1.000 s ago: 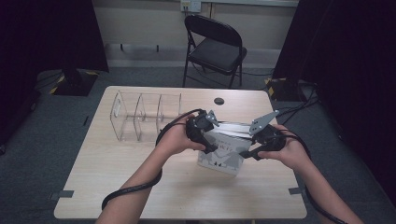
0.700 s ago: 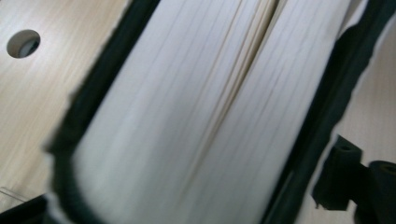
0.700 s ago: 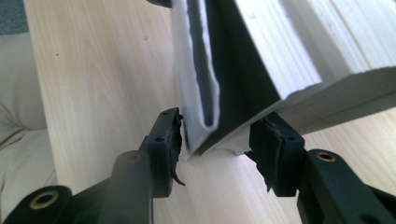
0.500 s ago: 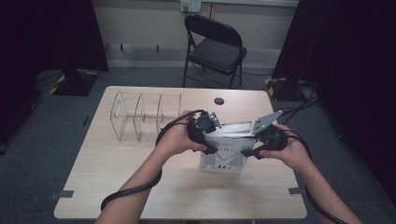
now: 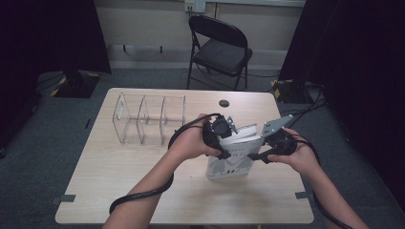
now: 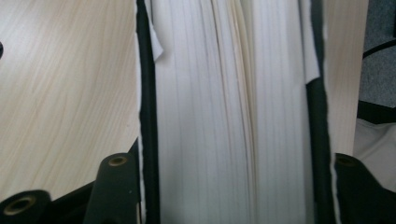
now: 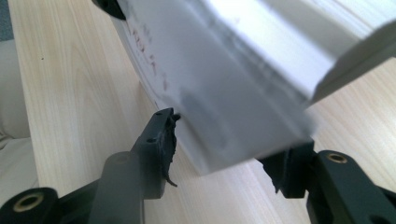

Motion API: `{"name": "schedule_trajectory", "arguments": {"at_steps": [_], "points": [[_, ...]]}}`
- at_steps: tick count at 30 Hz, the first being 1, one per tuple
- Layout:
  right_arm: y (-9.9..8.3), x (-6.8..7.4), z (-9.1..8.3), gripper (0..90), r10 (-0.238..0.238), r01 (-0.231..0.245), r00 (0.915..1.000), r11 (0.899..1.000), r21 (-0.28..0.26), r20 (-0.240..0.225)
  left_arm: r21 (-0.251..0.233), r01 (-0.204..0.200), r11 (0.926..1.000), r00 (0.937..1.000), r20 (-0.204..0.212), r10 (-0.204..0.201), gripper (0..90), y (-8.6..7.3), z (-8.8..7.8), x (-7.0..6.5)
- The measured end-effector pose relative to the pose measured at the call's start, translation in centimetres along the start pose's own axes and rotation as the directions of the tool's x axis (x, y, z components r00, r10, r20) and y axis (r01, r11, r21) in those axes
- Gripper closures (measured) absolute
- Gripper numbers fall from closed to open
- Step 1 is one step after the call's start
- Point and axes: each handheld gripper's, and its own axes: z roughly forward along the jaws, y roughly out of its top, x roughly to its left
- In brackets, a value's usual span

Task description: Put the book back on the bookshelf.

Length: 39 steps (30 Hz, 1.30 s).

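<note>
A thick white book (image 5: pixel 231 164) stands on edge on the wooden table (image 5: pixel 119 191), its page block up. My left gripper (image 5: pixel 223 145) grips it from the left. In the left gripper view both jaws press the covers with the pages (image 6: pixel 233 112) between them, and these jaws have just been closing on the book. My right gripper (image 5: pixel 259 155) is at the book's right side. In the right gripper view a lower corner of the book (image 7: pixel 224 74) sits between its jaws (image 7: pixel 224 149), which have just been opening. The right pad (image 7: pixel 280 175) stands a little off the book.
A clear plastic organiser (image 5: pixel 148 119) with upright dividers stands at the back left of the table. A small black disc (image 5: pixel 223 103) lies near the far edge. A black folding chair (image 5: pixel 219 47) stands behind the table. Cables trail from both grippers.
My left hand has shifted slightly up and right at the book's top and its jaws have closed on the book. The right hand has stayed in place.
</note>
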Motion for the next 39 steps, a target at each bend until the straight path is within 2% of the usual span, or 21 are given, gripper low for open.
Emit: {"name": "schedule_trajectory", "arguments": {"at_steps": [2, 4, 5, 8, 10, 11, 12, 16, 18, 22, 25, 27, 32, 36, 38, 39], "points": [[-0.3, -0.1, 0.1, 44.0, 0.007, -0.007, 1.0, 1.0, 0.002, -0.003, 0.009, 0.006, 0.9999, 0.9999, -0.011, -0.006, 49.3, 0.0, -0.1, -0.2], [-0.7, -0.1, 0.2, 38.7, 0.017, -0.017, 0.9997, 1.0, 0.008, 0.016, 0.012, 0.014, 0.9998, 0.9999, -0.009, -0.014, 50.4, 0.0, -0.1, -0.4], [-0.9, -0.1, 0.3, 37.5, 0.029, -0.029, 0.9994, 1.0, 0.009, 0.017, 0.025, 0.004, 0.9997, 0.9999, -0.012, -0.004, 50.6, 0.1, -0.2, -0.5], [-1.5, -0.2, 0.6, 34.9, 0.052, -0.052, 0.9985, 0.999, 0.003, 0.02, 0.047, 0.026, 0.9986, 0.9995, -0.016, -0.026, 51.3, 0.1, -0.4, -0.8], [-1.9, -0.1, 0.8, 32.9, 0.051, -0.051, 0.9983, 0.999, -0.001, 0.03, 0.057, 0.035, 0.9977, 0.9992, -0.02, -0.034, 51.6, 0.1, -0.5, -1.0], [-2.1, -0.1, 0.9, 32.4, 0.052, -0.051, 0.9983, 0.999, -0.008, 0.026, 0.08, 0.037, 0.9961, 0.9991, -0.024, -0.036, 51.6, 0.0, -0.7, -1.0], [-2.2, 0.0, 1.0, 32.1, 0.058, -0.058, 0.9973, 0.998, -0.015, 0.044, 0.084, 0.037, 0.9958, 0.9991, -0.022, -0.036, 51.7, -0.1, -0.8, -1.0], [-3.0, 0.2, 1.8, 29.8, 0.086, -0.085, 0.9955, 0.996, -0.042, 0.039, 0.098, 0.061, 0.9933, 0.9979, -0.025, -0.059, 51.8, -0.9, -1.4, -1.1], [-3.3, 0.4, 2.2, 29.0, 0.099, -0.097, 0.9938, 0.994, -0.043, 0.05, 0.116, 0.055, 0.9917, 0.9982, -0.03, -0.052, 51.8, -1.2, -1.7, -1.2], [-4.1, 0.8, 3.3, 26.7, 0.123, -0.119, 0.9904, 0.991, -0.062, 0.063, 0.109, 0.069, 0.9917, 0.9974, -0.028, -0.066, 51.6, -1.6, -1.8, -1.1], [-4.7, 1.3, 4.2, 25.5, 0.135, -0.13, 0.9888, 0.988, -0.083, 0.062, 0.122, 0.069, 0.99, 0.9974, -0.03, -0.066, 51.1, -1.4, -1.8, -1.1], [-5.2, 1.6, 5.0, 25.0, 0.131, -0.127, 0.9896, 0.99, -0.066, 0.06, 0.119, 0.07, 0.9904, 0.9972, -0.033, -0.067, 50.4, -1.3, -1.8, -1.1], [-7.0, 2.1, 7.3, 23.3, 0.156, -0.153, 0.9866, 0.987, -0.047, 0.049, 0.113, 0.078, 0.9905, 0.9969, -0.02, -0.076, 49.2, -1.2, -1.6, -0.5], [-7.9, 2.3, 8.2, 21.6, 0.176, -0.174, 0.9823, 0.984, -0.031, 0.065, 0.122, 0.066, 0.9903, 0.9978, -0.01, -0.065, 48.1, -0.9, -1.3, -0.1], [-8.3, 2.4, 8.4, 20.5, 0.181, -0.178, 0.9807, 0.983, -0.035, 0.074, 0.122, 0.073, 0.9898, 0.9973, -0.008, -0.073, 47.7, -0.7, -1.1, -0.1], [-8.4, 2.4, 8.5, 20.0, 0.189, -0.187, 0.9791, 0.982, -0.038, 0.075, 0.124, 0.059, 0.9905, 0.9983, -0.016, -0.057, 47.2, -0.6, -1.0, -0.1]]}}
